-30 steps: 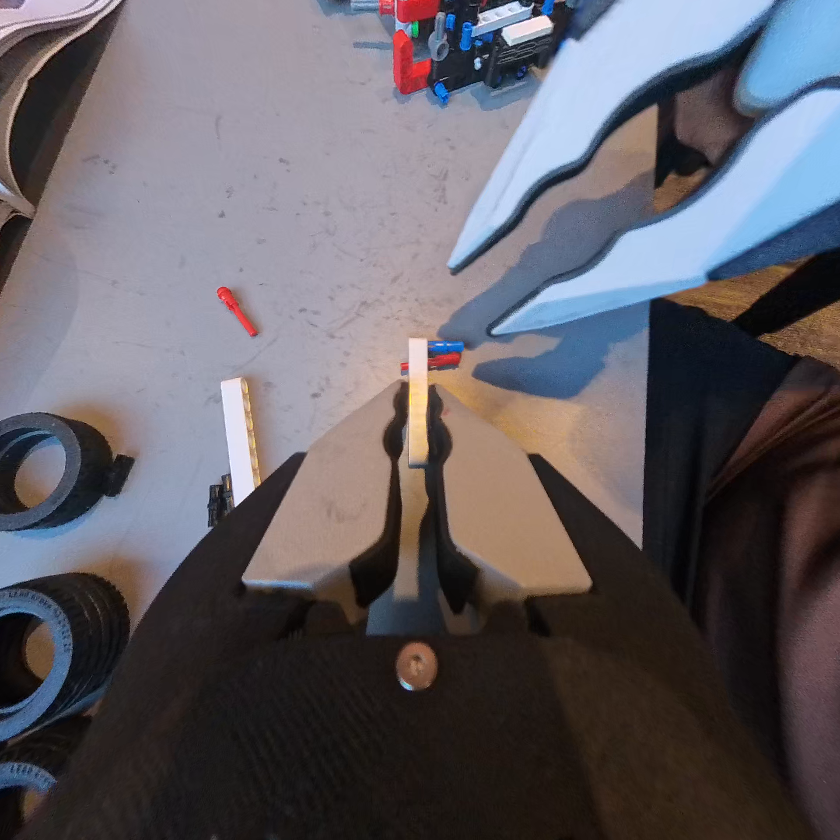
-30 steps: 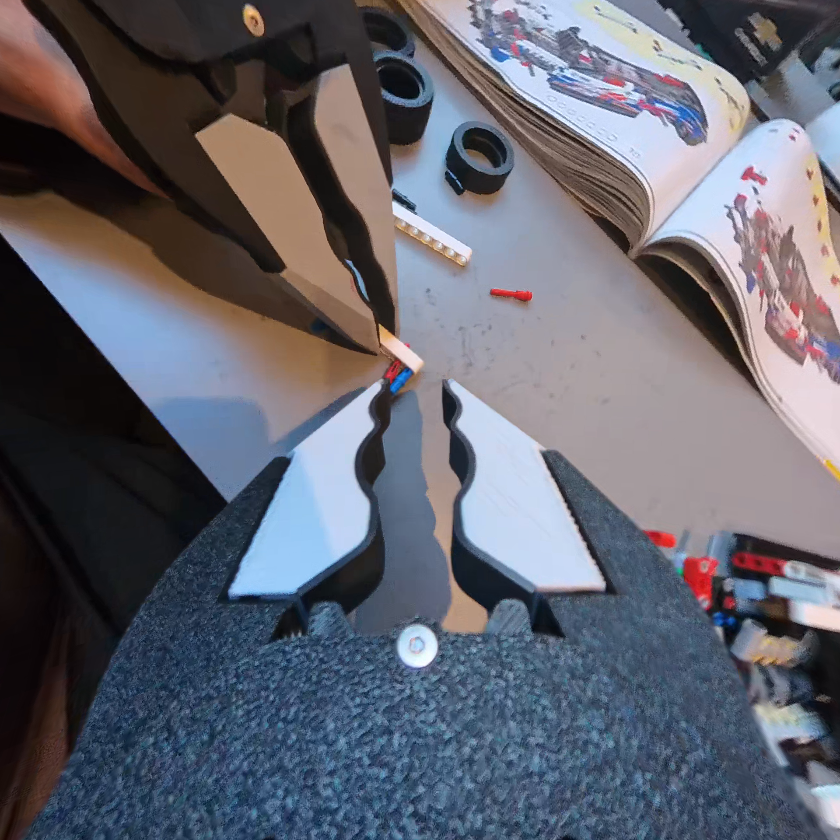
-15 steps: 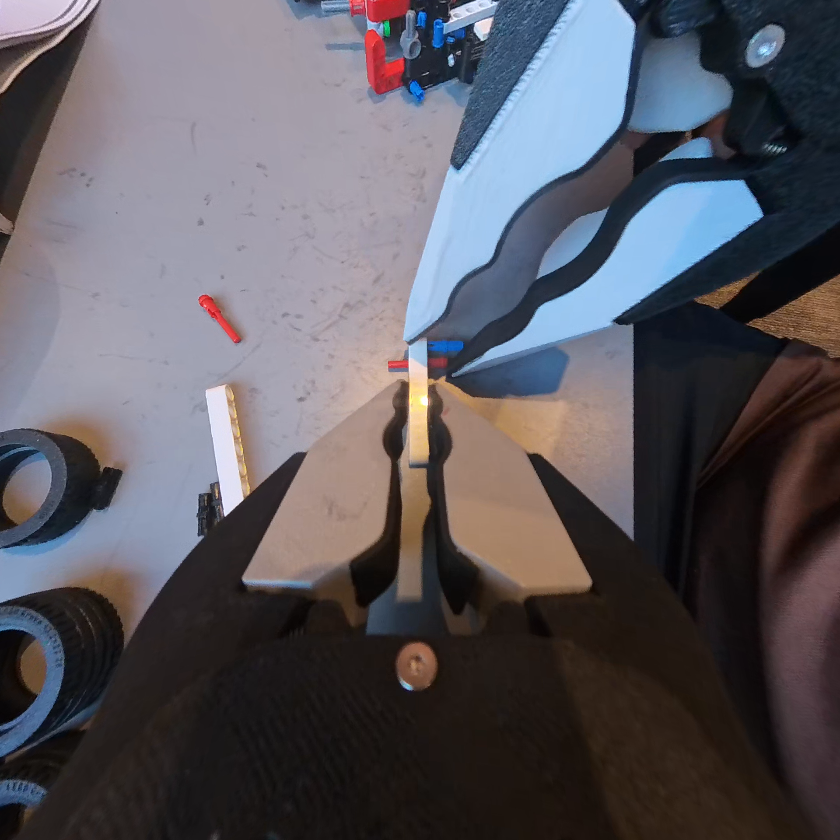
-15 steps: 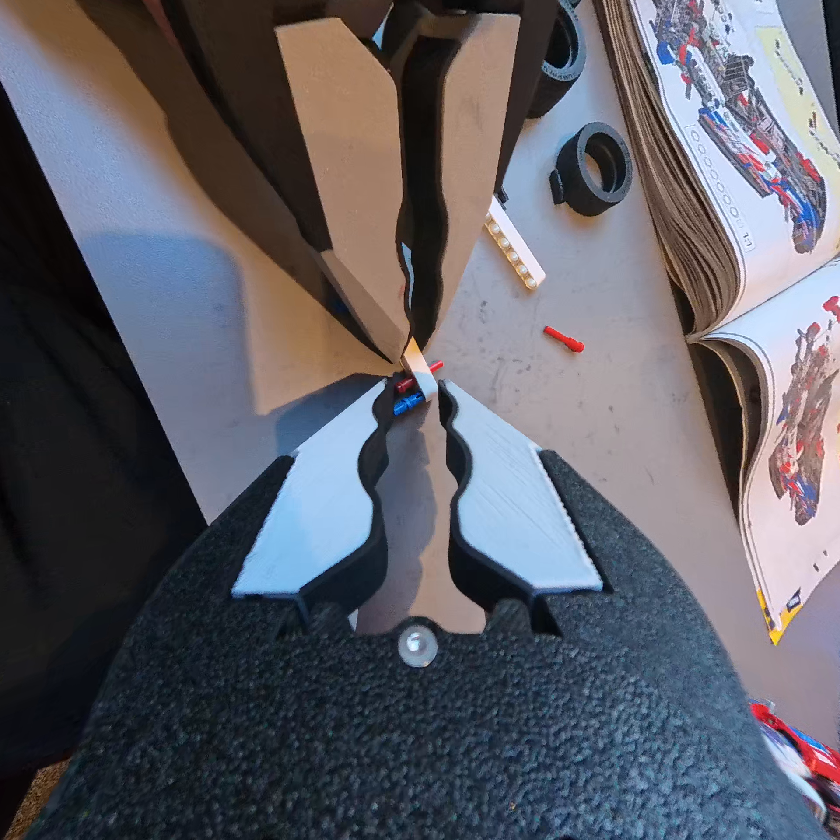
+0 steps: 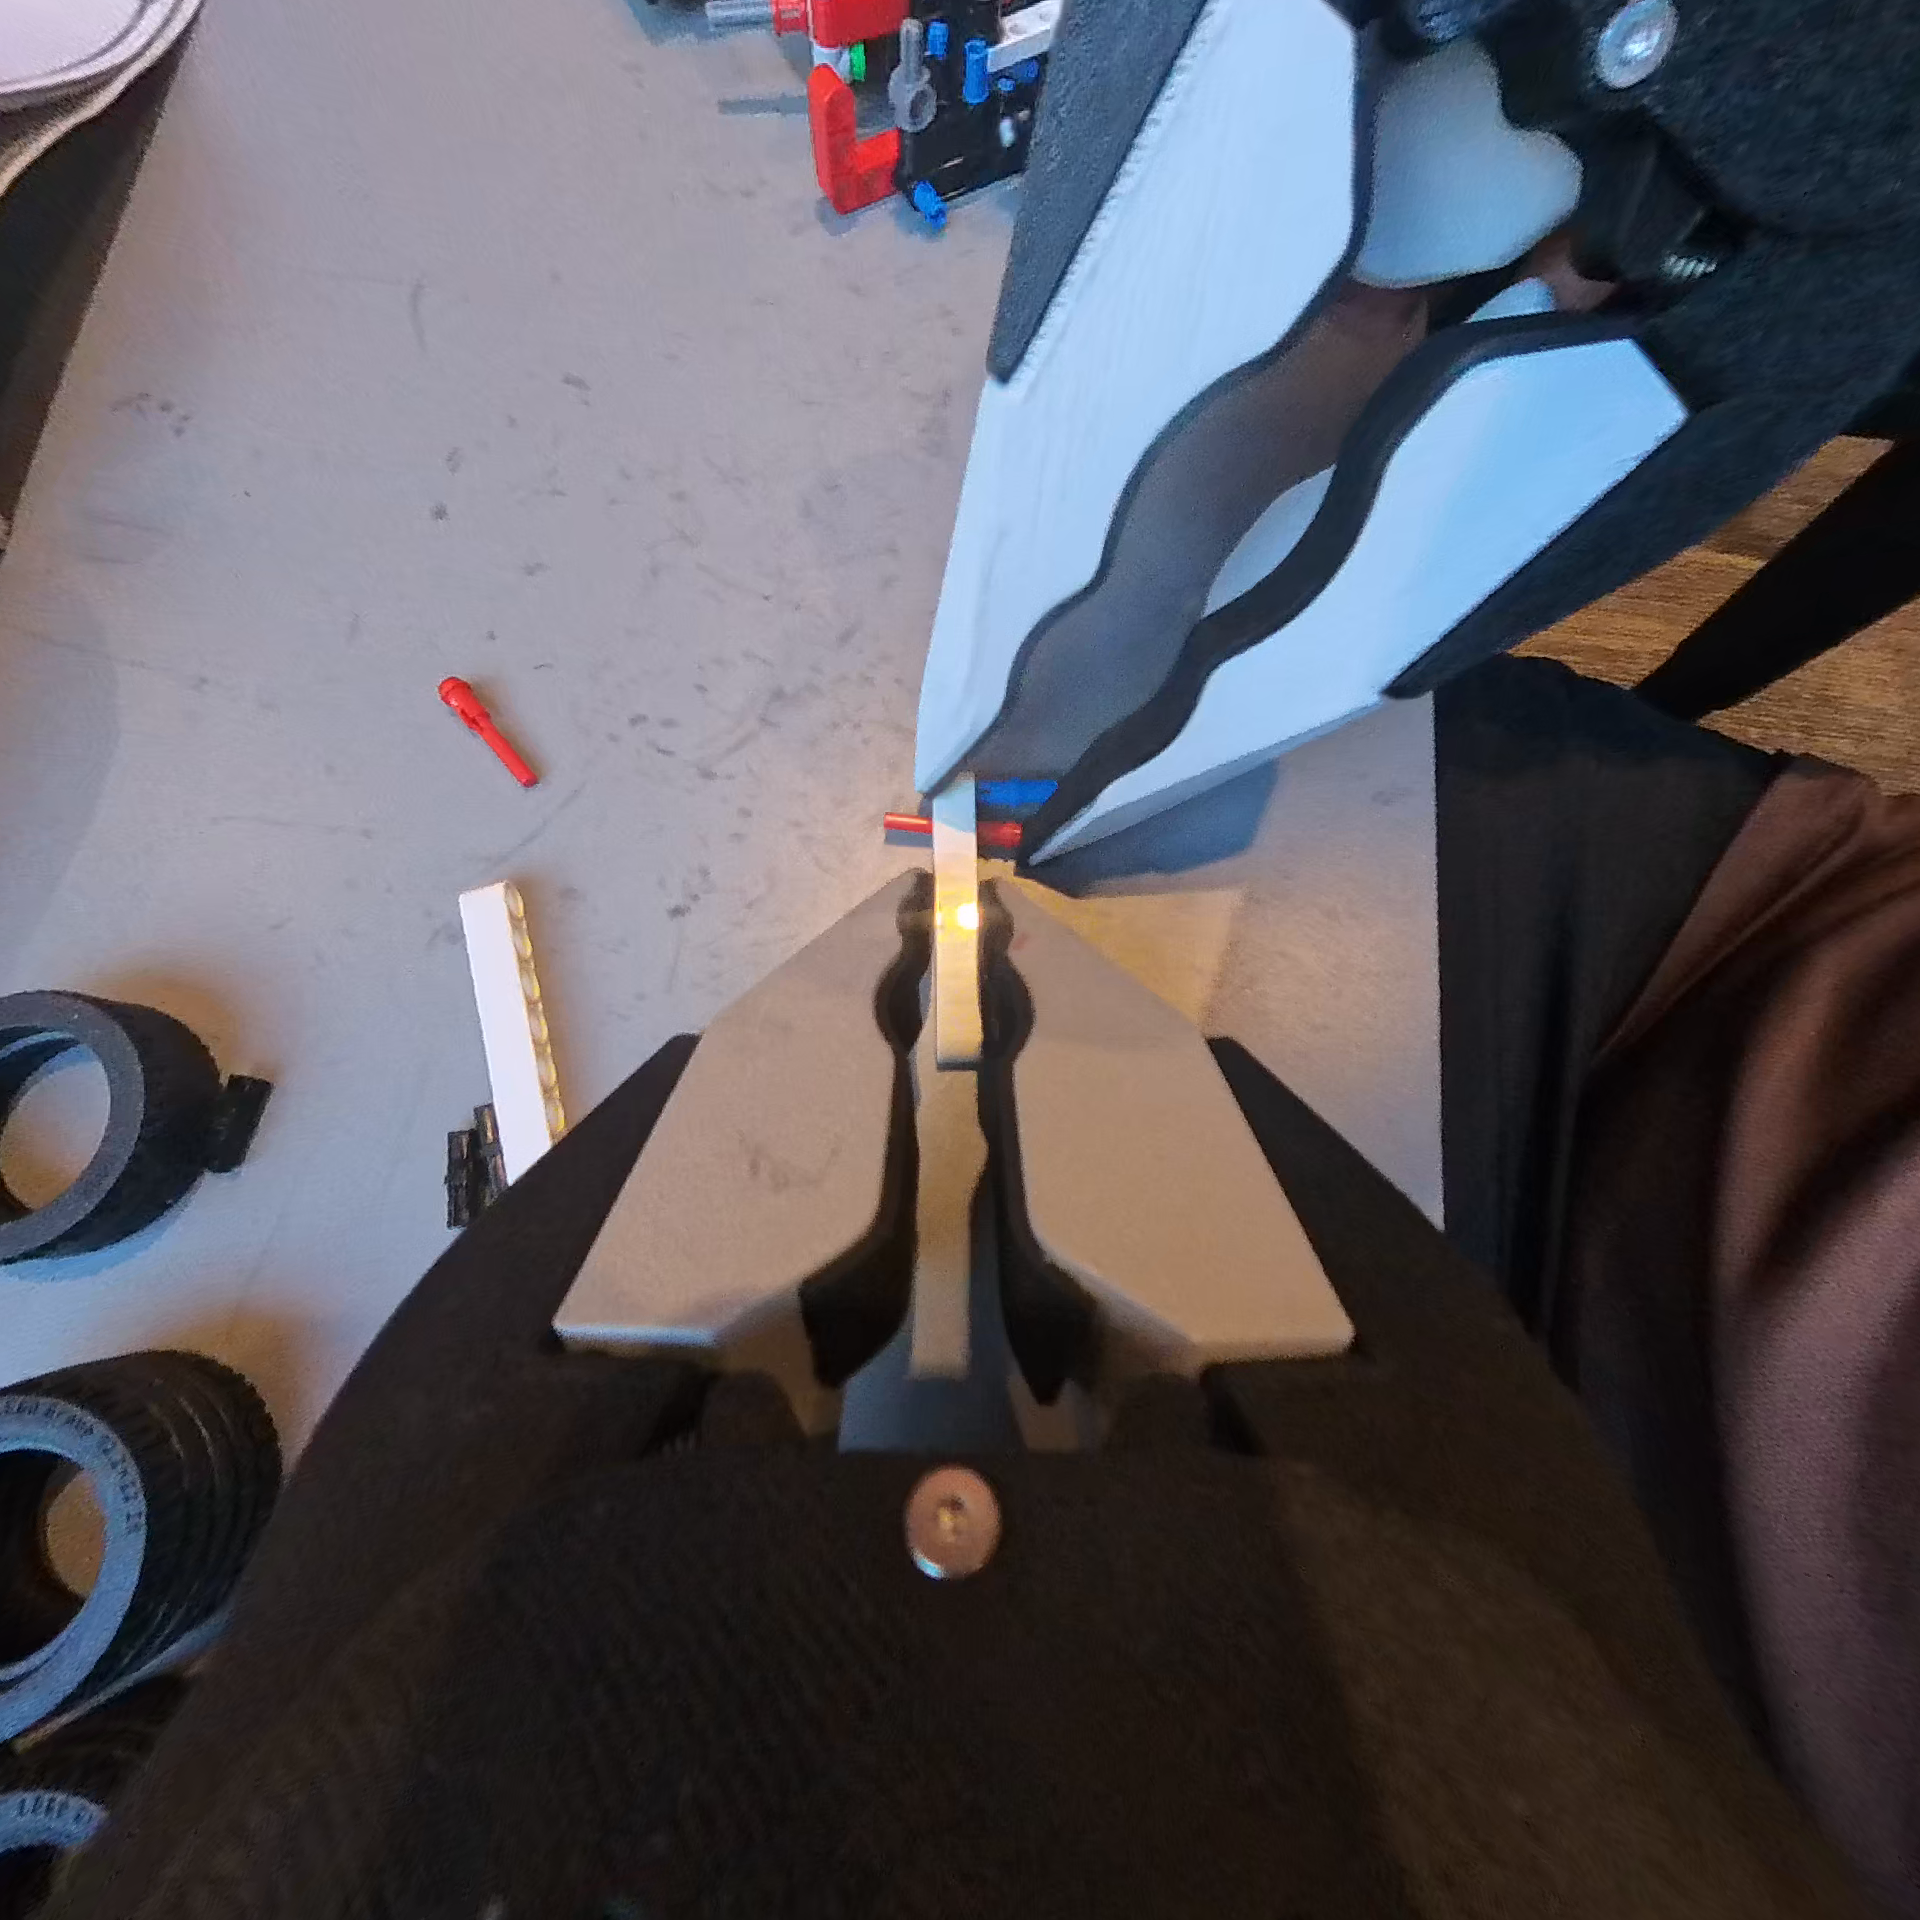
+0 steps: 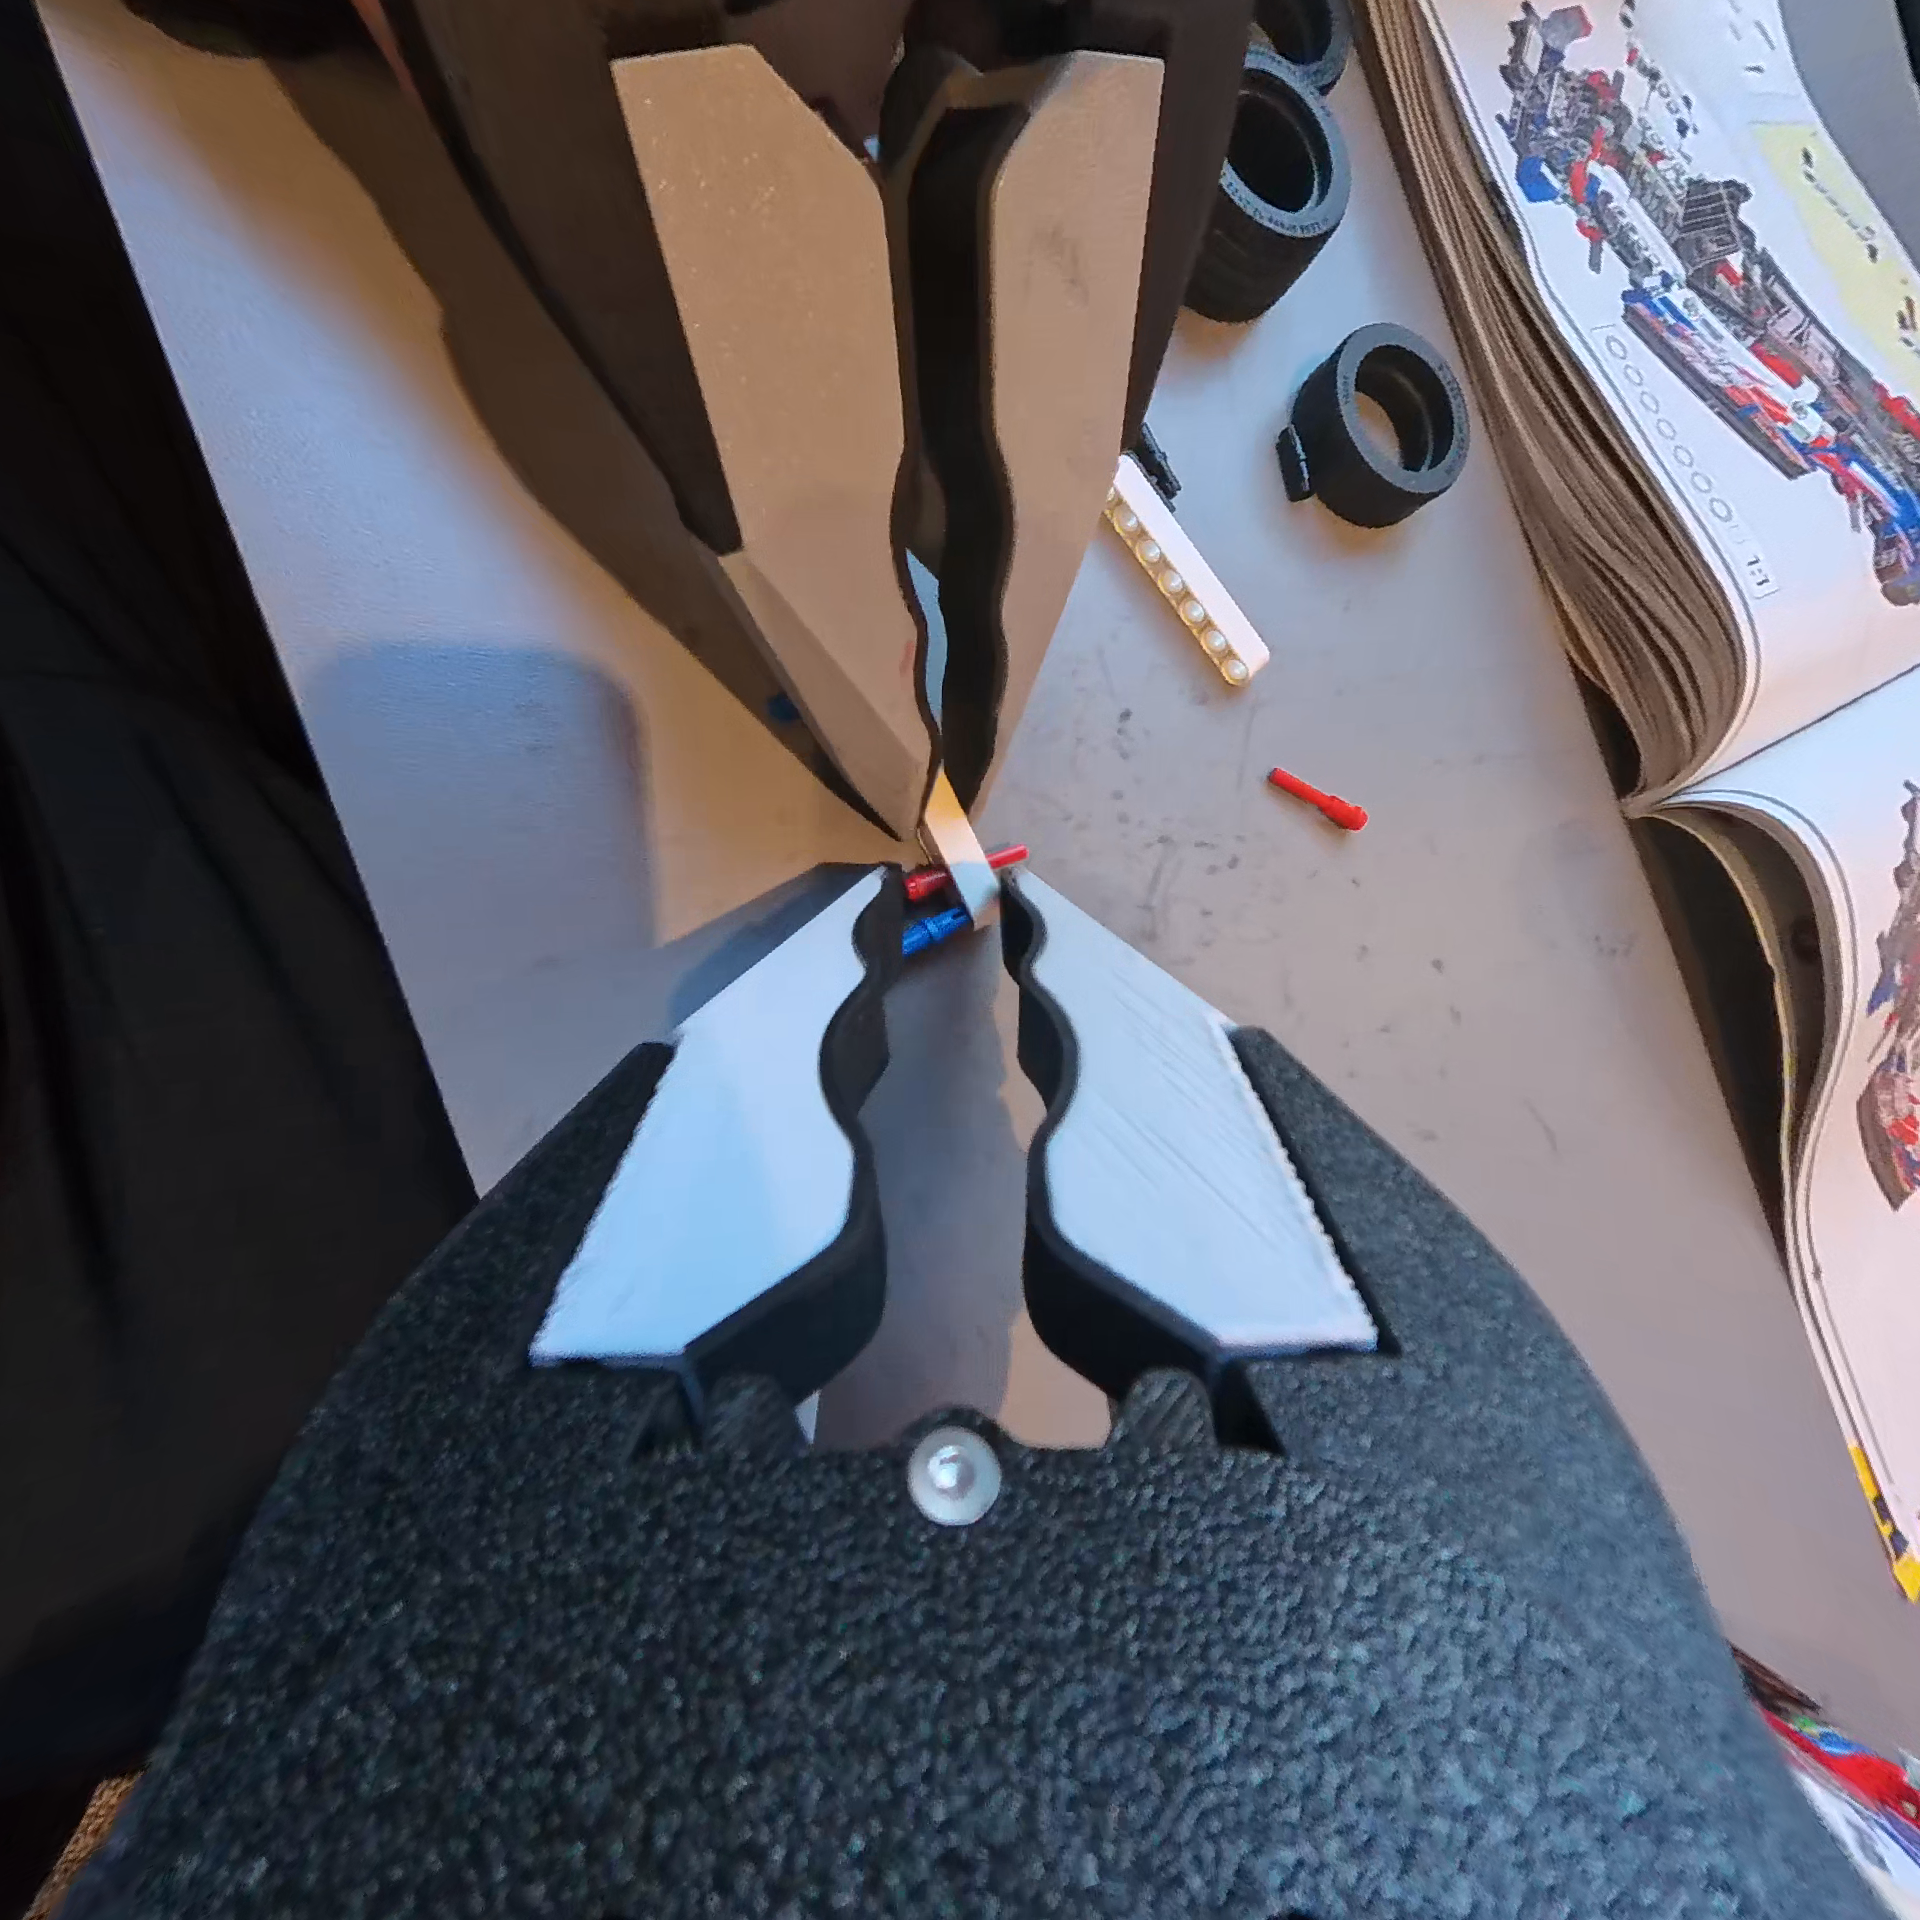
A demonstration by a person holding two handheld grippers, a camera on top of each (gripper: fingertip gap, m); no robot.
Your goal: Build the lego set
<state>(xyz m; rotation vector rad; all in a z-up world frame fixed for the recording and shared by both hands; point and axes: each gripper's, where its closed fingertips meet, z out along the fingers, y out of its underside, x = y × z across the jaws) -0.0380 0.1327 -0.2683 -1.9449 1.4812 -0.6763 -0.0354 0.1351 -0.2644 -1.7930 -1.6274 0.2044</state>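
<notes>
- Left tool [image 5: 956,894] closed on a short white beam [image 5: 956,935], held edge-on above the grey worktop [image 5: 623,468], near its front edge; beam end sticking out past the tips, with a red pin [image 5: 902,823] through it and a blue pin [image 5: 1016,793] beside that one
- Right tool [image 6: 948,881] open, tips on both sides of the beam end and of the pins; touching or only just beside, not possible to tell
- Probably very light, stiff, smooth plastic; little to hold, so liable to twist or slip in a pinch; pins small and likely tight in the holes
- Best taken on the flat sides of the beam, near the middle; a pin better pressed at its end, straight along its axis
- Worktop hard, flat, marked with scuffs; loose on it a longer white beam [image 5: 514,1013], a second red pin [image 5: 486,729], black tyres [image 5: 73,1127] and a partly built model [image 5: 904,114]
- Open instruction book [image 6: 1662,343] on one side; dark clothing of a person at the worktop edge; free room for the tools moderate
</notes>
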